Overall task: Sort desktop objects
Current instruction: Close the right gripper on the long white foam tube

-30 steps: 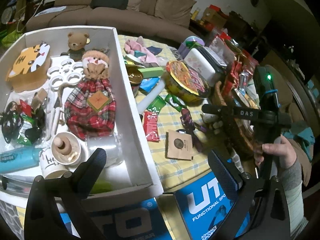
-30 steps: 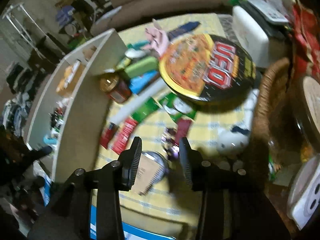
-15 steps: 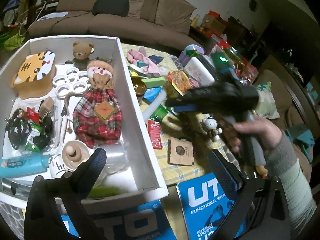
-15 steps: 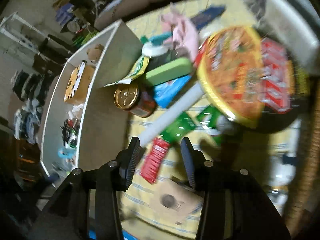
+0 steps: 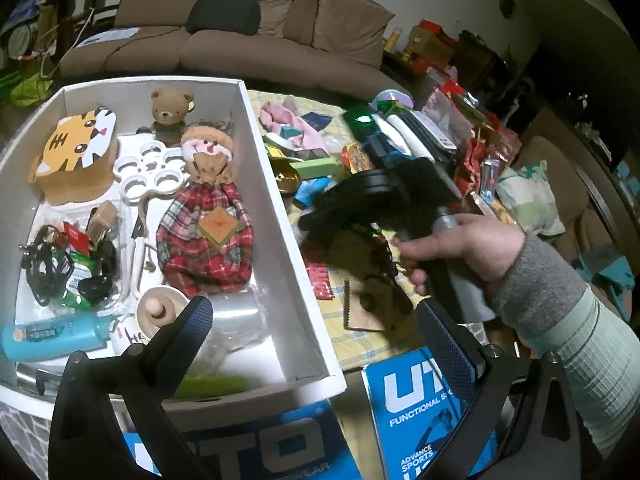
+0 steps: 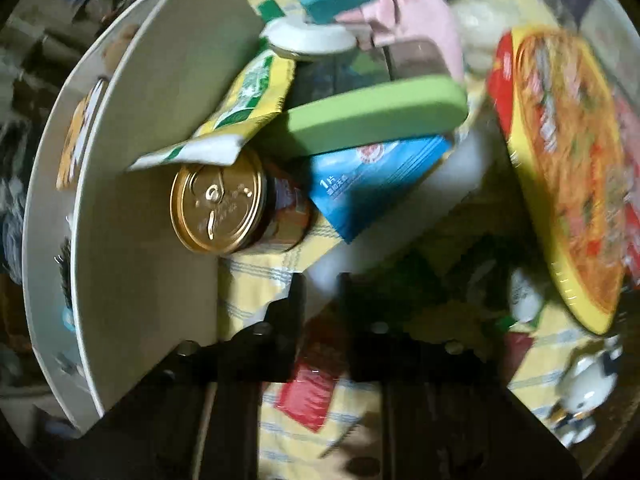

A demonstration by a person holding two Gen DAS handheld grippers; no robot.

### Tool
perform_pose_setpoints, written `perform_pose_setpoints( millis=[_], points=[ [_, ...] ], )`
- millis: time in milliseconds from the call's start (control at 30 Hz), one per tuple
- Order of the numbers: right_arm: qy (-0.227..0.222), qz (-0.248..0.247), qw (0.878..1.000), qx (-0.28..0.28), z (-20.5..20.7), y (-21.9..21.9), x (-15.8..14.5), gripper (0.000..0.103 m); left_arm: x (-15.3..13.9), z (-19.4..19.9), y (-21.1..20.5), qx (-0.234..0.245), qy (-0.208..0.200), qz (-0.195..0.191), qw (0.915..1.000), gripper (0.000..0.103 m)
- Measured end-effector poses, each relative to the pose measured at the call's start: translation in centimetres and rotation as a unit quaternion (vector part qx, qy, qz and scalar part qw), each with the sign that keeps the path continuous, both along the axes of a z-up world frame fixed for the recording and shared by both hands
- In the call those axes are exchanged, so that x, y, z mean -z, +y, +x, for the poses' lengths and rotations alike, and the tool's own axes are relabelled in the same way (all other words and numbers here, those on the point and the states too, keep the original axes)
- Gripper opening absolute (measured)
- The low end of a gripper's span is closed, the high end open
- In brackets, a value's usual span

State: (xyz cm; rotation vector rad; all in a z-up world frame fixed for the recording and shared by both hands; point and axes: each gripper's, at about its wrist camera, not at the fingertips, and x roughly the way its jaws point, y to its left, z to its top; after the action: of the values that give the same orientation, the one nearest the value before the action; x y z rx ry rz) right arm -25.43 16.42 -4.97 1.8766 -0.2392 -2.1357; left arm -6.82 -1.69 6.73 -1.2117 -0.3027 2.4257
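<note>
A white box (image 5: 286, 216) holds a plaid doll (image 5: 206, 220), a tiger box (image 5: 76, 160), a teddy bear (image 5: 170, 110) and several small items. My left gripper (image 5: 312, 328) is open and empty over the box's near right corner. My right gripper (image 6: 324, 292), also in the left wrist view (image 5: 320, 216), hovers low over the table clutter, its jaws open around the end of a white tube (image 6: 400, 216). A gold-lidded jar (image 6: 224, 204), green case (image 6: 376, 116), blue packet (image 6: 372, 180) and noodle bowl (image 6: 568, 168) lie ahead of it.
Red snack packets (image 5: 322, 280), a brown card (image 5: 366, 304) and a small white figurine (image 6: 584, 392) lie on the yellow checked cloth (image 5: 368, 340). Blue UTO boxes (image 5: 420, 408) sit at the front edge. More clutter fills the far right; a sofa (image 5: 240, 40) stands behind.
My right gripper has swung left and dropped low toward the box wall, closing in on the white tube and jar. The left gripper has stayed open and nearly still.
</note>
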Motion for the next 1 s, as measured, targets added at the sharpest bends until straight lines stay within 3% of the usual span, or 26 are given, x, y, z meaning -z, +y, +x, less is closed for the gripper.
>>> perform_pose_setpoints(
  millis=[33,133,300,367,400,433,467,600,733,767,800,833,867,1000],
  points=[
    [-0.001,-0.023,1.000,0.013,0.3,0.7,-0.3,0.001,0.0,0.0,0.0,0.002,0.001,0.001,1.0000,0.103],
    [0.016,-0.086,0.995,0.038,1.8,2.9,-2.2,0.001,-0.1,0.1,0.5,0.012,0.007,-0.001,0.9999,0.103],
    [0.033,-0.123,0.990,0.056,4.0,5.2,-5.5,0.002,0.0,0.4,1.3,0.022,0.004,0.007,0.9997,0.103],
    [-0.003,-0.139,0.987,0.086,3.9,5.6,-4.8,0.010,-0.1,0.8,1.6,0.024,0.007,0.004,0.9997,0.103],
    [-0.020,-0.143,0.984,0.102,3.6,5.7,-4.0,0.025,-0.2,0.9,1.6,0.024,0.008,0.002,0.9997,0.103],
    [-0.032,-0.140,0.983,0.115,3.1,5.5,-3.3,0.041,-0.2,1.0,1.7,0.026,0.009,-0.001,0.9996,0.103],
    [-0.043,-0.134,0.982,0.124,2.5,5.0,-2.4,0.043,-0.3,1.1,1.7,0.026,0.010,-0.004,0.9996,0.103],
    [-0.081,-0.120,0.979,0.145,0.1,1.9,1.1,0.043,-0.8,1.1,1.0,0.020,0.017,-0.019,0.9995,0.103],
    [-0.081,-0.058,0.986,0.133,-1.6,-0.6,2.2,0.044,-1.0,0.6,-0.2,0.011,0.008,-0.003,0.9999,0.103],
    [-0.081,-0.046,0.988,0.127,-1.7,-1.1,2.2,0.044,-1.1,0.6,-0.3,0.010,0.008,-0.003,0.9999,0.103],
    [-0.077,-0.027,0.990,0.115,-1.7,-1.6,2.2,0.035,-1.2,0.6,-0.4,0.010,0.008,-0.004,0.9999,0.103],
    [-0.069,-0.004,0.993,0.099,-1.6,-2.0,2.0,0.014,-1.1,0.7,-0.4,0.012,0.008,-0.003,0.9999,0.103],
    [-0.057,0.005,0.995,0.087,-1.4,-2.1,1.9,0.013,-1.2,0.7,-0.4,0.014,0.008,-0.001,0.9999,0.103],
    [-0.035,-0.066,0.992,0.104,0.1,0.3,1.5,0.008,-1.4,1.2,-0.4,0.023,0.009,0.010,0.9997,0.103]
  ],
)
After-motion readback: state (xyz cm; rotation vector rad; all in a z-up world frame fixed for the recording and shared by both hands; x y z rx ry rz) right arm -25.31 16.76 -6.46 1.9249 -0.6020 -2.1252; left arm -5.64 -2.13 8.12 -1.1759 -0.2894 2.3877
